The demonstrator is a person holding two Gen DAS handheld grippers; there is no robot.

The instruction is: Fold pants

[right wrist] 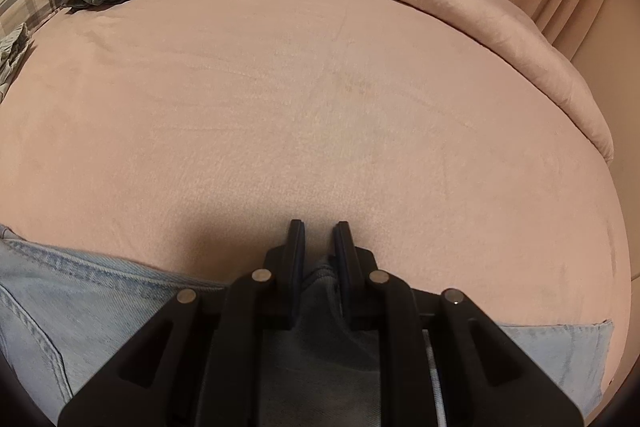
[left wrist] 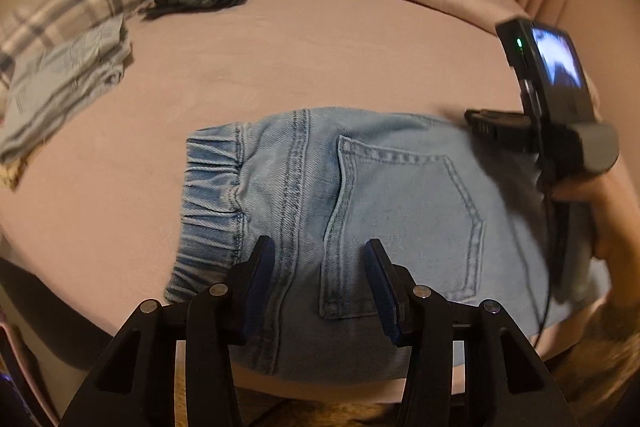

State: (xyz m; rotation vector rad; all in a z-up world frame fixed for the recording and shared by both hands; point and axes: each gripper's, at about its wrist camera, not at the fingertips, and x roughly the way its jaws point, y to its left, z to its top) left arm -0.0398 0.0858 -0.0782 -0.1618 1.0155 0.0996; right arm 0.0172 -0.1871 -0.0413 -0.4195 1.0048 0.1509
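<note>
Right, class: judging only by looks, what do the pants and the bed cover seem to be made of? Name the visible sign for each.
Pants: light blue denim, faded matte finish; the twill weave, doubled seam stitching and patch pocket show it.
Bed cover: probably a soft brushed or fleece-like fabric, dusty pink and matte; a fine nap and shallow creases show, but the fibre cannot be told.

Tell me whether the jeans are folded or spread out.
Folded: the jeans form a compact bundle on the bed, waistband and back pocket up, no legs trailing.
</note>
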